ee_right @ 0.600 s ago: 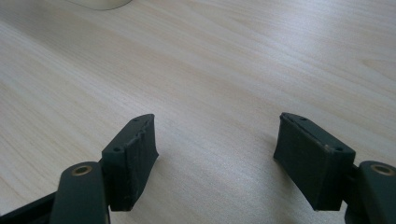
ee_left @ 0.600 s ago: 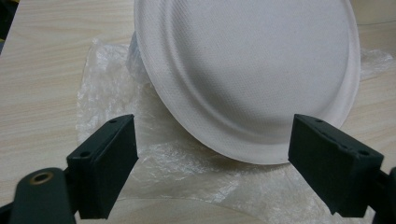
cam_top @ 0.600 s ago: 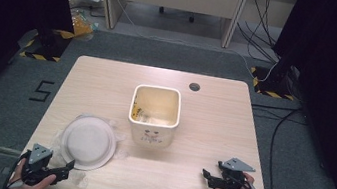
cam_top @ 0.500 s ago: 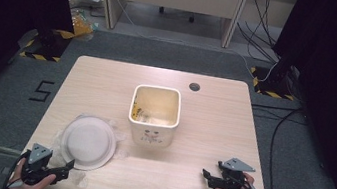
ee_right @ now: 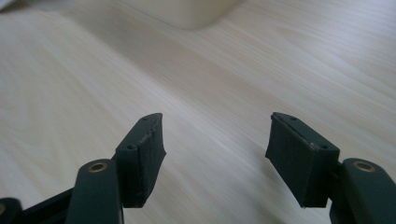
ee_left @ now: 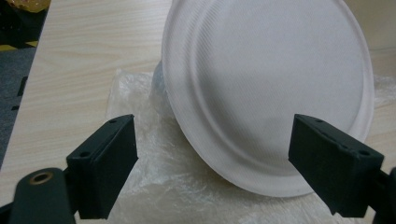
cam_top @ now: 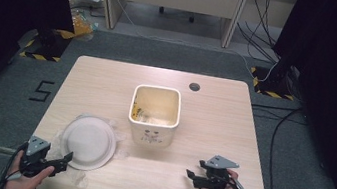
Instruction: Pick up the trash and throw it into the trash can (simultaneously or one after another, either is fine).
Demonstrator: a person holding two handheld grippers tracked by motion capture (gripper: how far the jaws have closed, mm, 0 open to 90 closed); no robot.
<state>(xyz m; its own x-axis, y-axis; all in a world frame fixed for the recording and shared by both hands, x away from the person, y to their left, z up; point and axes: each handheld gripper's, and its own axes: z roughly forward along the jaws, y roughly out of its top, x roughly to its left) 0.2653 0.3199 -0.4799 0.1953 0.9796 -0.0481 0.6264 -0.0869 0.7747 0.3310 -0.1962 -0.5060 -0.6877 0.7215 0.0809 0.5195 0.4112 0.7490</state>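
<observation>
Left gripper view: plate just beyond left gripper.

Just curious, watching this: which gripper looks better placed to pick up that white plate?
Probably the left gripper: its jaws stand open with the white plate just ahead. The right gripper, also open, faces bare table.

Two hand-held black grippers, bare hands and forearms

The left gripper, lower left of the high view, and the right gripper, lower right, each carry a grey three-cornered plate; blocky black fingers show small screw holes and brass-coloured pivot rivets; a dark cable trails from each.
</observation>
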